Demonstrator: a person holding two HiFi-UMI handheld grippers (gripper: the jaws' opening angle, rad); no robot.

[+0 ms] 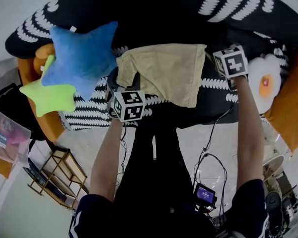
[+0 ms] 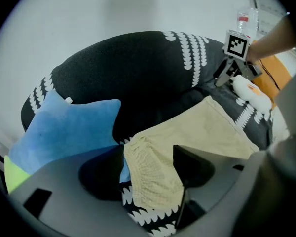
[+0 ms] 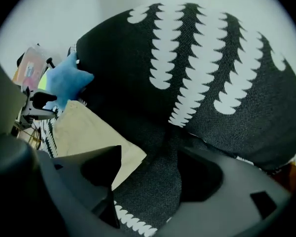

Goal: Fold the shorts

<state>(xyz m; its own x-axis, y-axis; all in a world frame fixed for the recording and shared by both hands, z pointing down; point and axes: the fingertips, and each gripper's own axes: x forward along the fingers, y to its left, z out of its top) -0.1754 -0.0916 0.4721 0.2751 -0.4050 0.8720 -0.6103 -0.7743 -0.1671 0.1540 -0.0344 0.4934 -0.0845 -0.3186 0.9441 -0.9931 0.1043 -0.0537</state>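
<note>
Now left claw (image 2: pixel 148 154) released above shorts (image 1: pixel 164 71) waistband; right claw (image 3: pixel 149 157) released, shorts corner partly hidden behind its jaw.

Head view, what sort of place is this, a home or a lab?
Likely a home-style lounge corner: the beige shorts lie on a big black patterned cushion seat, with a blue star pillow and a fried-egg plush beside.
</note>
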